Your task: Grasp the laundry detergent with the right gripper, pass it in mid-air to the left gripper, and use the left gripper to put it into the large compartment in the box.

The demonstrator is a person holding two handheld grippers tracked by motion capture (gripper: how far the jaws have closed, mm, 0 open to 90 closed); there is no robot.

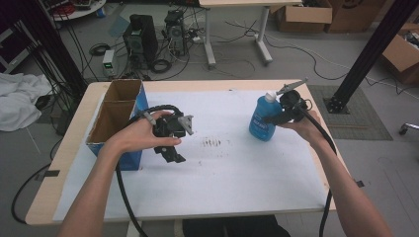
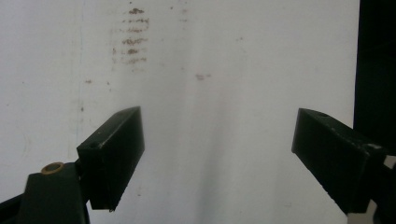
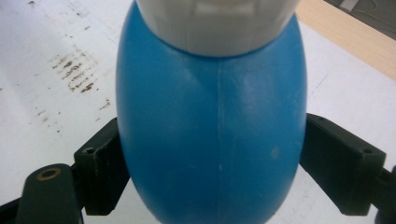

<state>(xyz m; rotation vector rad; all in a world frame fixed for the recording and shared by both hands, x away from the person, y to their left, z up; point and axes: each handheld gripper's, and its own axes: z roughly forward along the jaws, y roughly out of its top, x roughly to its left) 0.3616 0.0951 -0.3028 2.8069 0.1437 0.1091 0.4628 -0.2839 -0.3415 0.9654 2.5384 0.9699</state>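
Centrally, a white sheet [image 1: 237, 168] covers the wooden table [image 1: 74, 148], with a patch of brown smudges [image 1: 212, 143] near its middle.

Right gripper [image 1: 271, 120]: held in the person's right hand [image 1: 304, 127], it is clamped on a blue bottle [image 1: 262, 118] with a white cap. In the right gripper view the bottle [image 3: 212, 135] stands squarely between the two black jaws, its rounded sides pressed against both pads [image 3: 100, 163], and the white cap rises just beyond them. From above, the bottle stands upright on the sheet, immediately to the left of the right hand and in front of the gripper's body. A grey three-cornered plate [image 1: 291, 88] sits atop this gripper, and its cable trails back along the forearm.

Left gripper [image 1: 170, 154]: held in the person's left hand [image 1: 136, 138], it points down at the sheet with its jaws spread wide and nothing between them. The left gripper view shows the bare white sheet [image 2: 215, 116] in the gap between the jaws, with the brown smudges [image 2: 132, 37] lying ahead of the left jaw. An open cardboard box [image 1: 118, 113] with blue outer sides stands just behind and to the left of this gripper, beside the left hand. The bottle lies well apart from this gripper, across the smudged patch.
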